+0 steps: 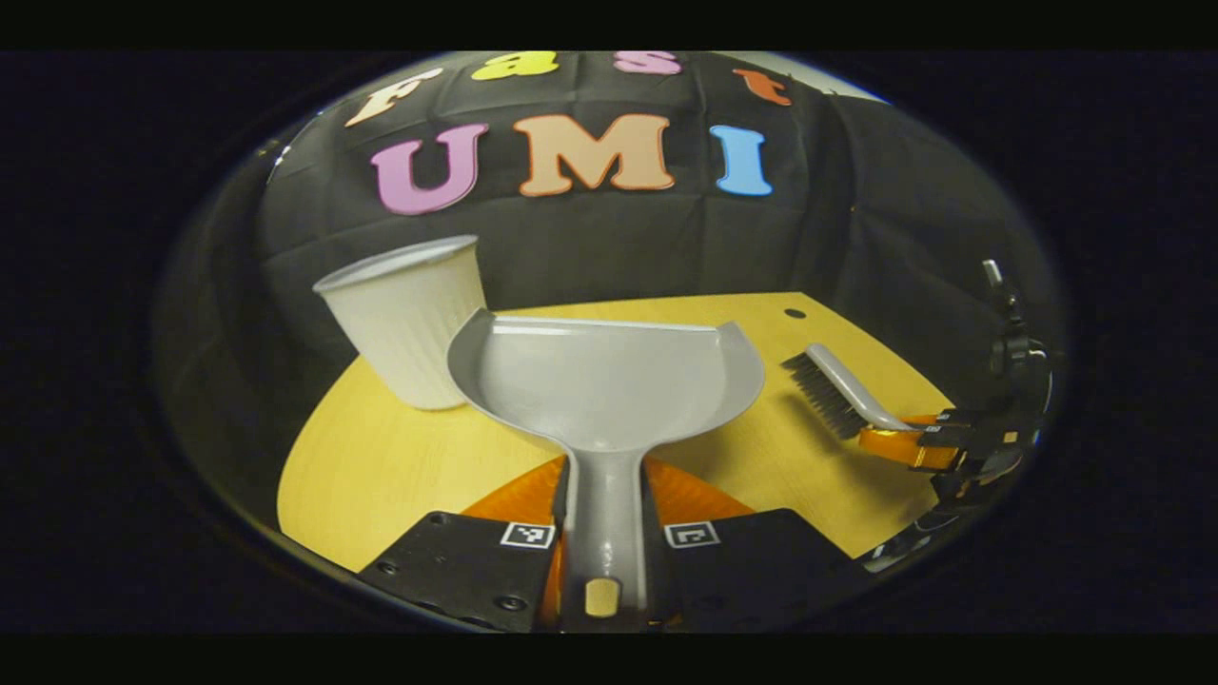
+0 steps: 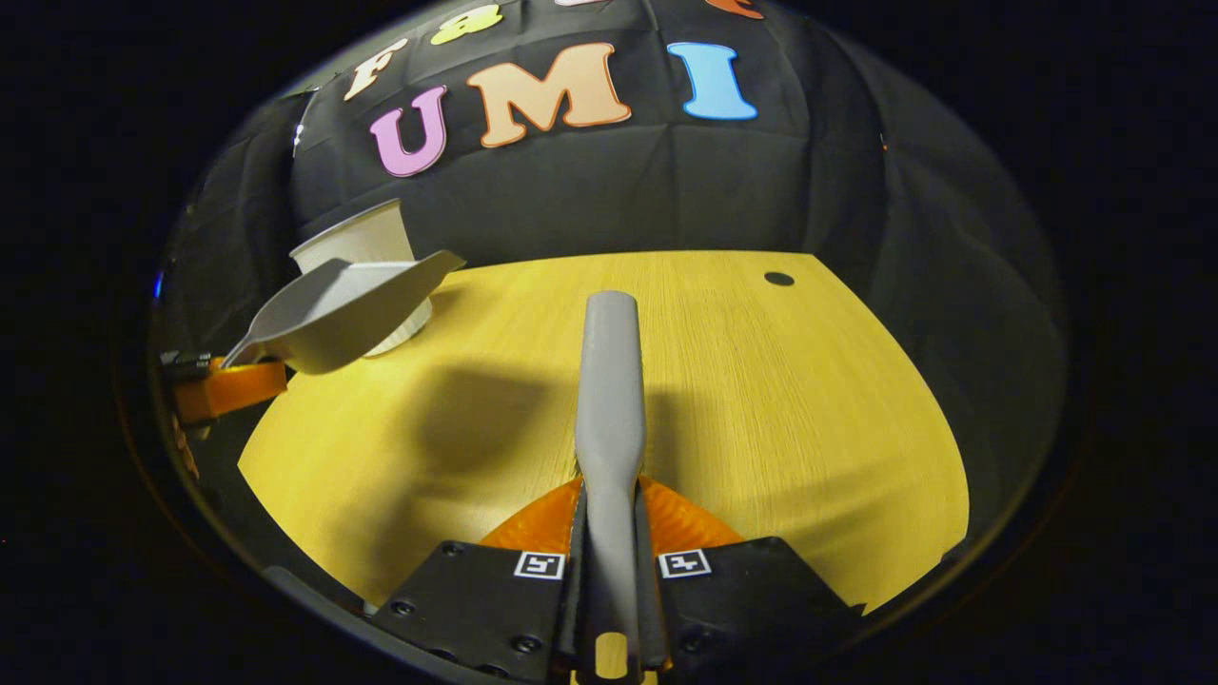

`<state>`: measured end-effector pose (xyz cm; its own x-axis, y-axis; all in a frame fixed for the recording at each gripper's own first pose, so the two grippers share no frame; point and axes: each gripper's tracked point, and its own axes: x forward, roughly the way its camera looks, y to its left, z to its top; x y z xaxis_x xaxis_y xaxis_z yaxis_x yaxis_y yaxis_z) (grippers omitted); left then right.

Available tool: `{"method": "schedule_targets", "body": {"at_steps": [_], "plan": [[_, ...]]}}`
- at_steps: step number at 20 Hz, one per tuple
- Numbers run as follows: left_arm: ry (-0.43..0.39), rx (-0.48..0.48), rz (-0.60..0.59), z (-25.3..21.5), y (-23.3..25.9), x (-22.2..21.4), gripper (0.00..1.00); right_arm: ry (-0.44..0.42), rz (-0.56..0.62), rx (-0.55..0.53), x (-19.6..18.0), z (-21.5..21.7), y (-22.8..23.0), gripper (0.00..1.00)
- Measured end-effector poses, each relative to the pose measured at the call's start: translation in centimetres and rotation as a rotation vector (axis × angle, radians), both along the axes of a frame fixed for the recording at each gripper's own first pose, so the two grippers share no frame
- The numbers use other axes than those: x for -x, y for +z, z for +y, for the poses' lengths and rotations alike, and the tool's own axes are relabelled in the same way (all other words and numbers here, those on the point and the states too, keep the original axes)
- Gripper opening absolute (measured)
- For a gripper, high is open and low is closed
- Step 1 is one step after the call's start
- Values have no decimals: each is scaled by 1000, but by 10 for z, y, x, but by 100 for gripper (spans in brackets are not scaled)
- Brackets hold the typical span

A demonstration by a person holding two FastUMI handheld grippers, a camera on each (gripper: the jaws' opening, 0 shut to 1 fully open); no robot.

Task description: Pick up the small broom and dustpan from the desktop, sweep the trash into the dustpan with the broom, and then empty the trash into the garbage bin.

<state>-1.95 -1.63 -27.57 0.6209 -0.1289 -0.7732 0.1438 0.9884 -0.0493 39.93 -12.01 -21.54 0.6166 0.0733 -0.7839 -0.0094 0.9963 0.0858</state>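
Observation:
My left gripper is shut on the handle of the grey dustpan, which is held off the yellow table; its inside is bare grey. The white ribbed garbage bin stands just left of the pan's mouth. In the right gripper view the dustpan hangs tilted in front of the bin, carried by the left gripper. My right gripper is shut on the small broom, grey back up. From the left gripper view, the broom shows black bristles pointing down, in the right gripper.
The table top is a rounded yellow wooden board with a small dark hole near its far right. Black cloth walls close in behind and beside it. Shadows of the tools fall on the wood left of the broom.

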Motion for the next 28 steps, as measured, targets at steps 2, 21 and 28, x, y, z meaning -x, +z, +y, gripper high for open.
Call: {"method": "schedule_targets", "body": {"at_steps": [2,21,28], "plan": [[3,-22,65,3,-22,16,28,6,44,24,5,-1,-13,20],[52,27,222,-2,-66,51,43,-7,185,103,-16,6,13,27],[16,-32,85,-2,-27,41,94,25,97,117,-17,8,40,85]]}}
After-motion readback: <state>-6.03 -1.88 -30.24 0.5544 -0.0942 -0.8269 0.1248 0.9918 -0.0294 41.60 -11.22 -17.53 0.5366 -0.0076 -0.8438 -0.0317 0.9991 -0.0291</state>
